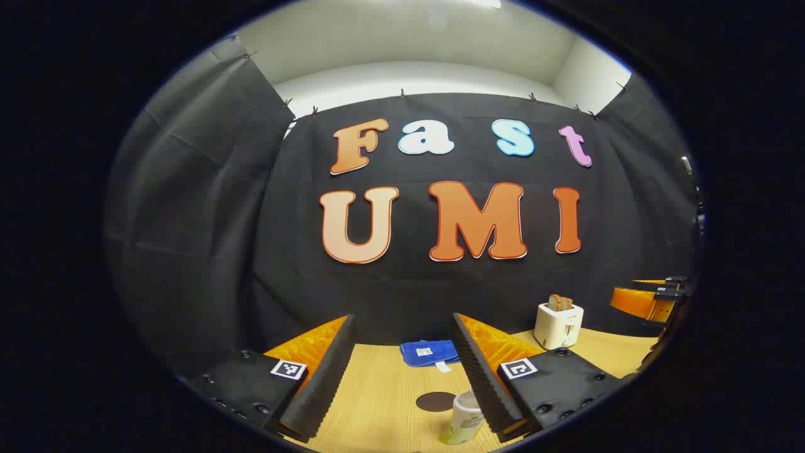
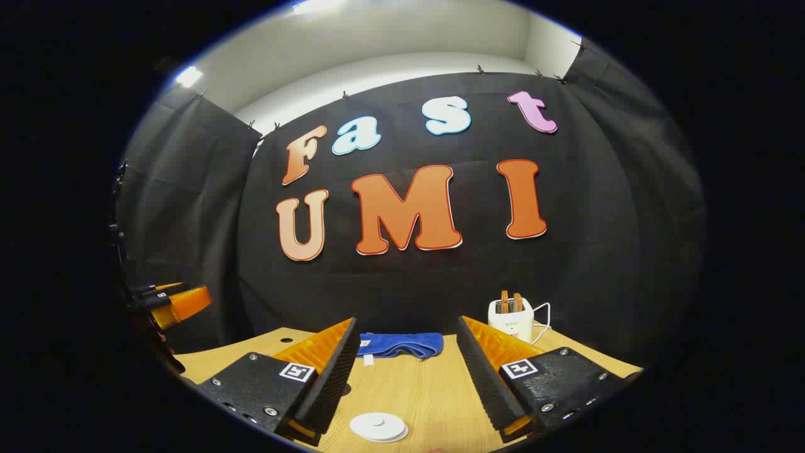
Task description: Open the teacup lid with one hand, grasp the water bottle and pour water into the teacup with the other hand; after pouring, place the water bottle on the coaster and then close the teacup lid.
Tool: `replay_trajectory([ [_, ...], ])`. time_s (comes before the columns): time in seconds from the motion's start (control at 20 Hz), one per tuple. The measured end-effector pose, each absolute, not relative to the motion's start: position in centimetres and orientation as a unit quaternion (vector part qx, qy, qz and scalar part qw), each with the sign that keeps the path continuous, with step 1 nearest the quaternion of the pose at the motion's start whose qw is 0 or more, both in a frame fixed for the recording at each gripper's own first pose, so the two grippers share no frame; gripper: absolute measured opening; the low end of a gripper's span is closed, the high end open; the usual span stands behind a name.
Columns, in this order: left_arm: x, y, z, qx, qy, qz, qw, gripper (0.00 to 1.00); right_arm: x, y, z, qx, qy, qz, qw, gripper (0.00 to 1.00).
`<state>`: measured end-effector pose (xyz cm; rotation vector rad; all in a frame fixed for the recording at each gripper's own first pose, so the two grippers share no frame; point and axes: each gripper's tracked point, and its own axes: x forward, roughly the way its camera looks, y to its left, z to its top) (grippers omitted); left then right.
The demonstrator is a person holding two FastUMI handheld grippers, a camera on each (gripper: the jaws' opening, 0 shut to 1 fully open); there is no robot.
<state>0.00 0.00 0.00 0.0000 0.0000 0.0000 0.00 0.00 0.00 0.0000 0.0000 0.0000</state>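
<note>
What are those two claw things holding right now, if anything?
Nothing. Both the left gripper and right gripper are open and empty above the table.

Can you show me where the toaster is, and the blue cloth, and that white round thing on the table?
toaster (image 1: 558, 326), left gripper view, on its white front side.
blue cloth (image 1: 430, 352), left gripper view, on the middle of the folded cloth.
white round thing (image 2: 378, 426), right gripper view, on its flat top.

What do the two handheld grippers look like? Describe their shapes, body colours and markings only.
The left gripper and the right gripper look alike: two long wedge-shaped fingers with ribbed inner faces, orange textured outer shells, and black base plates studded with screws. Each plate carries a small square black-and-white marker tag.
</note>
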Motion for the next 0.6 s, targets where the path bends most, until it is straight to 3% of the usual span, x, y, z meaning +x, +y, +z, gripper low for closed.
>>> replay_trajectory([
  [0.2,-2.6,-0.7,2.2,0.005,-0.021,0.001,1.0,0.96,-3.3,2.9,4.3,0.037,-0.039,0.068,0.996,0.92],
  [0.4,-3.8,-1.4,3.8,0.042,-0.042,0.0,0.998,0.95,-3.6,1.8,4.0,0.004,-0.062,0.043,0.997,0.92],
  [0.6,-4.4,-2.5,2.3,0.045,-0.019,-0.011,0.999,0.97,-3.7,2.5,2.9,-0.005,-0.043,0.038,0.998,0.92],
])
